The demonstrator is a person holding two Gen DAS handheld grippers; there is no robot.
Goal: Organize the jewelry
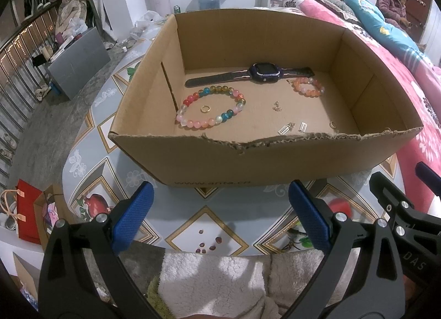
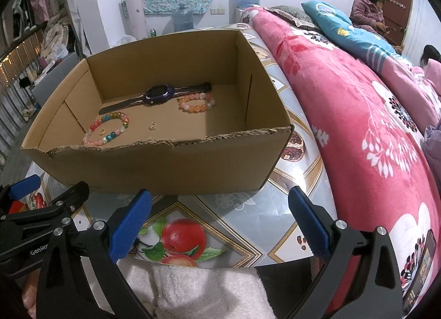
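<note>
An open cardboard box stands on the patterned table. Inside lie a purple watch, a multicolour bead bracelet with a gold ring inside its loop, an orange-pink bracelet, small gold earrings, silver charms and another ring. My left gripper is open and empty in front of the box. My right gripper is open and empty beside it.
The table has a fruit-print cover with a few small dark red bits near its front edge. A pink floral quilt lies right of the table. A red bag stands on the floor at left.
</note>
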